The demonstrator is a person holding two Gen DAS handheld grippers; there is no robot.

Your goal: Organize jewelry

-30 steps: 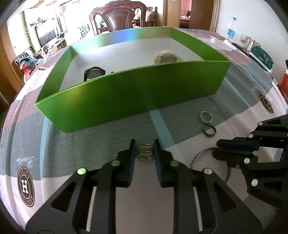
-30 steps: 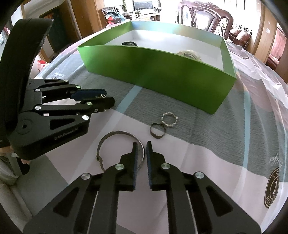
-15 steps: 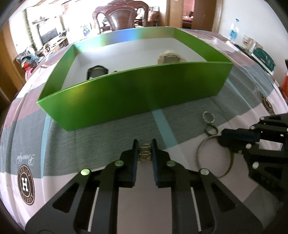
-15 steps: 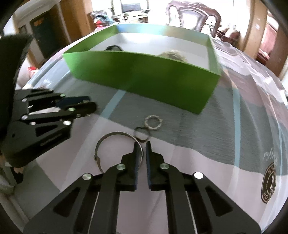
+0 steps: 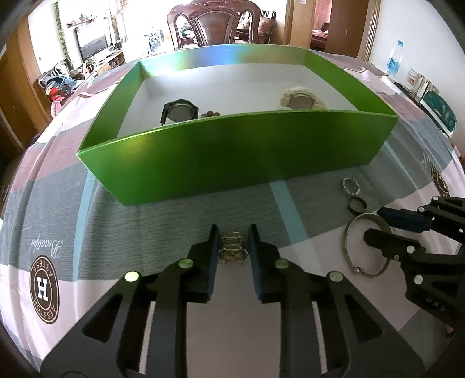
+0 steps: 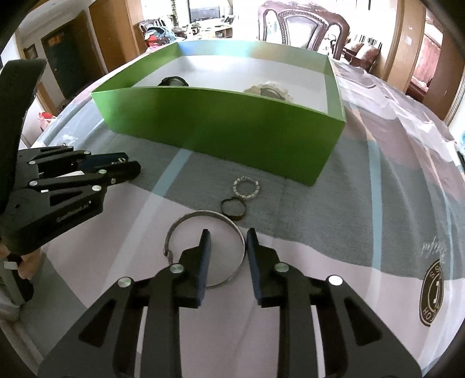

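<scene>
My left gripper (image 5: 232,247) is shut on a small gold link bracelet (image 5: 231,247), lifted a little off the cloth in front of the green box (image 5: 232,151). The box holds a black watch (image 5: 179,112), a cream watch (image 5: 301,100) and a bead piece (image 5: 210,114). My right gripper (image 6: 227,247) is open, its fingers astride the right rim of a large silver bangle (image 6: 186,224) on the cloth. A dark ring (image 6: 232,207) and a sparkly ring (image 6: 246,189) lie just beyond it.
The table has a striped cloth (image 5: 72,203) with round logo prints. A wooden chair (image 5: 215,26) stands behind the box. A water bottle (image 5: 393,62) and packets (image 5: 436,107) are at the far right edge.
My left gripper closed on the gold bracelet and raised it toward the box. My right gripper opened and moved forward over the bangle's rim.
</scene>
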